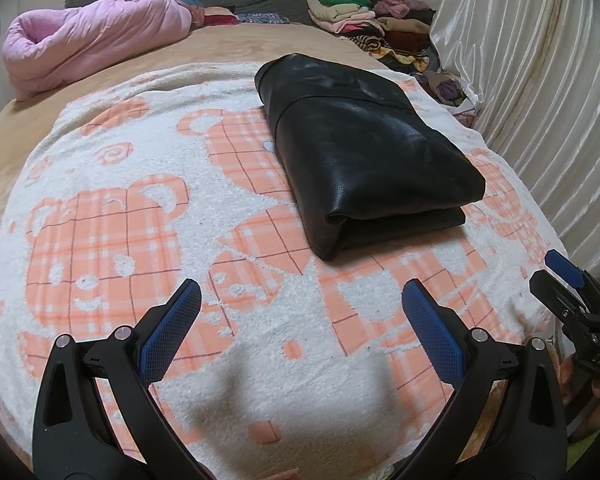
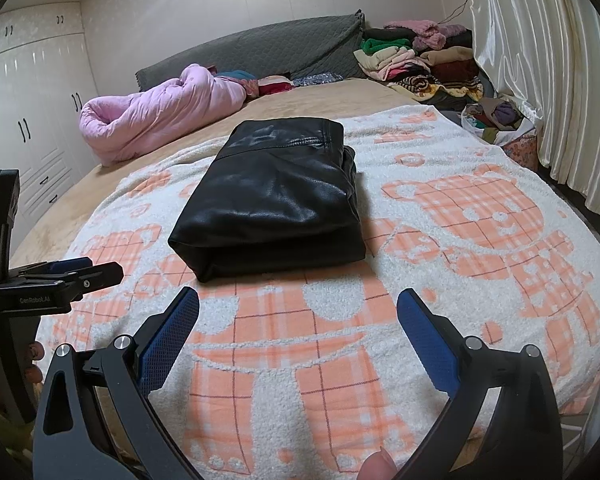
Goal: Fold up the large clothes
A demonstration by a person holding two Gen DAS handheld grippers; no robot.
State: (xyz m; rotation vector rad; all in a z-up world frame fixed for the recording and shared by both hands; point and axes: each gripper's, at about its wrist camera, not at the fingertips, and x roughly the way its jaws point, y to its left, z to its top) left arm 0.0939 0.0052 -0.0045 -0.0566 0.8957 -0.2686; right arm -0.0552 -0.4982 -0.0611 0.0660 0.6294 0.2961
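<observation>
A black leather garment (image 1: 360,148) (image 2: 276,196) lies folded into a thick rectangle on a white and orange bear-print blanket (image 1: 140,208) (image 2: 460,216). My left gripper (image 1: 300,312) hovers open over the blanket, short of the garment's near edge, nothing between its blue pads (image 1: 172,332). My right gripper (image 2: 298,320) is also open and empty, a little in front of the folded garment. In the left wrist view the right gripper (image 1: 572,292) shows at the right edge; in the right wrist view the left gripper (image 2: 68,276) shows at the left edge.
A rolled pink quilt (image 1: 88,36) (image 2: 160,112) lies at the far left of the bed. Piles of folded clothes (image 1: 364,20) (image 2: 420,60) sit at the far right by a grey headboard (image 2: 260,48). A cream curtain (image 1: 540,80) hangs on the right, white wardrobes (image 2: 32,112) stand left.
</observation>
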